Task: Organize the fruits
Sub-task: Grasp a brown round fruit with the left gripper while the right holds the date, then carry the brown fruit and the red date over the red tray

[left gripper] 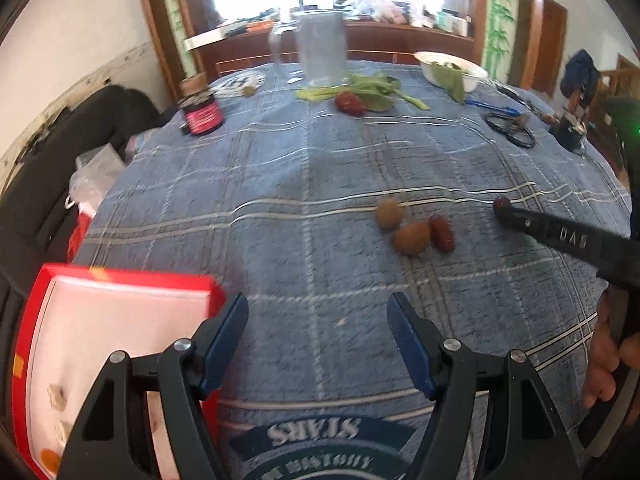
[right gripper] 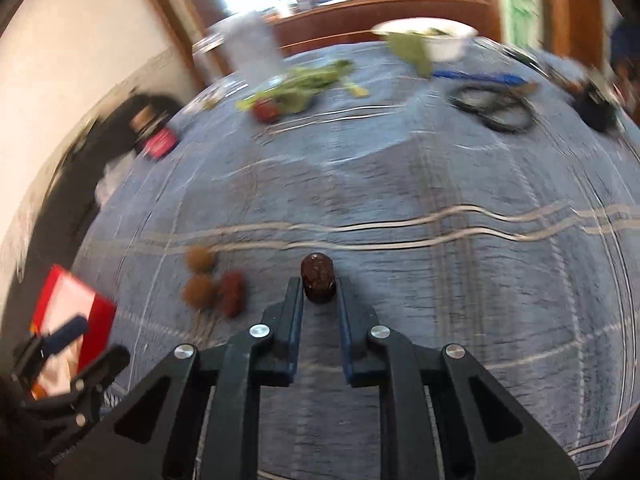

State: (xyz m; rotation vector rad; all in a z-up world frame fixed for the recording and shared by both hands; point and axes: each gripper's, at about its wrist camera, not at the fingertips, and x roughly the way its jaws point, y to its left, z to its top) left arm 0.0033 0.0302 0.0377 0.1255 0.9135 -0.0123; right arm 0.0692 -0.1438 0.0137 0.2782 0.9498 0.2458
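Observation:
My right gripper (right gripper: 318, 284) is shut on a dark red date (right gripper: 317, 282), held just above the blue checked tablecloth; the date (left gripper: 501, 203) also shows at its tip in the left wrist view. Two brown round fruits (left gripper: 389, 213) (left gripper: 411, 239) and a red date (left gripper: 441, 233) lie together on the cloth, to the left of the right gripper (left gripper: 505, 210). My left gripper (left gripper: 318, 312) is open and empty, beside a red tray (left gripper: 120, 280) with a white inside at the near left. A few small pieces lie in the tray.
At the far side stand a clear jug (left gripper: 320, 46), green leaves with a red fruit (left gripper: 350, 103), a white bowl (left gripper: 450, 69), a pink-labelled jar (left gripper: 200, 114), scissors (left gripper: 510, 130) and a blue pen (left gripper: 494, 108). A black bag (left gripper: 60, 168) lies off the table's left edge.

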